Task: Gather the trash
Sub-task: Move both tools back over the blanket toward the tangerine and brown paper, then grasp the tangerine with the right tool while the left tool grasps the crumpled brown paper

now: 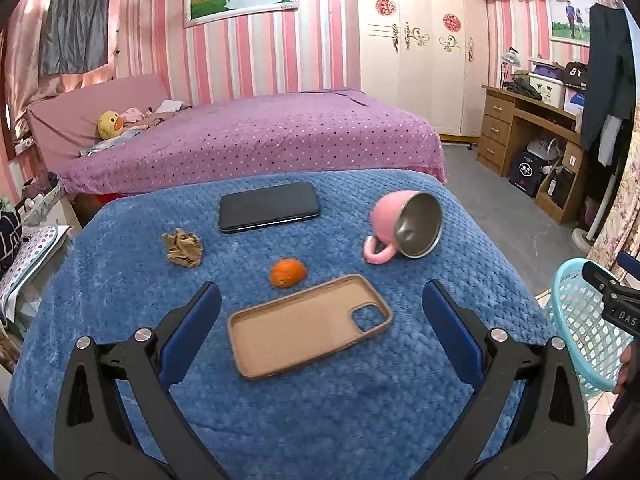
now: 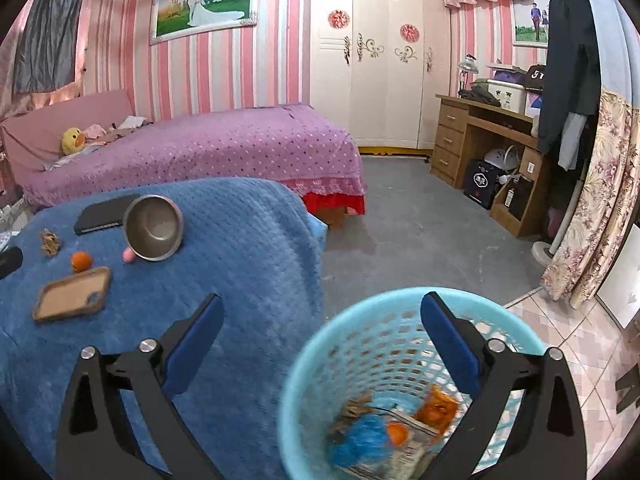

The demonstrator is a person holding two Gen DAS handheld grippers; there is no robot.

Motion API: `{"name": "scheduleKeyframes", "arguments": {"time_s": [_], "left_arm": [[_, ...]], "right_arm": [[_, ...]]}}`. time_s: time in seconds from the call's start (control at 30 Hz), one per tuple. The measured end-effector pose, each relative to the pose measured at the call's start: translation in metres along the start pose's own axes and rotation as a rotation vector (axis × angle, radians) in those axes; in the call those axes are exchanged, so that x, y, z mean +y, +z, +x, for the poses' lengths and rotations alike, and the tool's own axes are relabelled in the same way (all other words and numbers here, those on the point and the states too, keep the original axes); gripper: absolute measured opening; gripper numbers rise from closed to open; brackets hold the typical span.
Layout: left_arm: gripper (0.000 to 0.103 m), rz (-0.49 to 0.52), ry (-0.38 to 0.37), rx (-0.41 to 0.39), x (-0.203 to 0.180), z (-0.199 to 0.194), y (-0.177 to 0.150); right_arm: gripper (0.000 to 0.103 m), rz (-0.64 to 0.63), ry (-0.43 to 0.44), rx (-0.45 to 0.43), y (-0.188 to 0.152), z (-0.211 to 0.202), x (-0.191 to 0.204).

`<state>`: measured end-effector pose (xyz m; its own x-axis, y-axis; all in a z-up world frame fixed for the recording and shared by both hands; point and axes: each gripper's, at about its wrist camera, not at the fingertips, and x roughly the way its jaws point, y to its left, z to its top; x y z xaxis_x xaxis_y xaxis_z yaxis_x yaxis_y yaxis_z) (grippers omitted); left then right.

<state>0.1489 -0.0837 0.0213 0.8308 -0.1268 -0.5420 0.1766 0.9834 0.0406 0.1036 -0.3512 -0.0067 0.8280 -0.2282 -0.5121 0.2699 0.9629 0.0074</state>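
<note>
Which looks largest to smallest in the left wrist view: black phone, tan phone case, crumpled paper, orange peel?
1. Tan phone case, though it lies nearest the camera, so its lead over the phone is unsure.
2. Black phone.
3. Crumpled paper.
4. Orange peel.

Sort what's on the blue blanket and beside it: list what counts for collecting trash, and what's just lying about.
For the job:
- crumpled paper
- orange peel
- blue bin, already holding scraps
- left gripper and right gripper, both open and empty

Just lying about:
- phone
- phone case
- pink mug, tipped on its side
</note>
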Motion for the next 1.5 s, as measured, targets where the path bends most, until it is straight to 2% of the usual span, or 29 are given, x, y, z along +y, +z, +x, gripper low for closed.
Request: {"name": "scheduleKeyframes", "arguments": {"time_s": [0.47, 0.8, 1.0, 1.2, 1.27, 1.37, 1.5], "left_arm": [[0.097, -0.053, 0.097, 0.009, 0.076, 0.015, 0.008], [0.097, -0.041, 0.164, 0.043, 0.123, 0.039, 0.004], [0.097, -0.146, 0.21, 0.09, 0.173, 0.057, -0.003], [0.097, -0.193, 0.228, 0.129, 0.194, 0.074, -0.011], [0.097, -0.182, 0.237, 0.126, 0.195, 0.075, -0.011], [0.097, -0.182, 0.237, 0.118, 0.201, 0.077, -0.01], [0.097, -0.186, 0.231, 0.126, 0.211, 0.083, -0.011]], "right_arm": [[0.098, -0.186, 0.068, 0.001, 0.003, 0.007, 0.11], [0.098, -0.289, 0.18, 0.03, 0.006, 0.026, 0.191], [0.098, -0.33, 0.262, 0.06, 0.009, 0.044, 0.241], [0.096, -0.382, 0.296, 0.118, 0.009, 0.074, 0.287], [0.09, -0.392, 0.309, 0.15, 0.008, 0.085, 0.297], [0.076, -0.418, 0.317, 0.198, 0.006, 0.102, 0.311], [0.044, -0.415, 0.359, 0.274, 0.001, 0.121, 0.317]]}}
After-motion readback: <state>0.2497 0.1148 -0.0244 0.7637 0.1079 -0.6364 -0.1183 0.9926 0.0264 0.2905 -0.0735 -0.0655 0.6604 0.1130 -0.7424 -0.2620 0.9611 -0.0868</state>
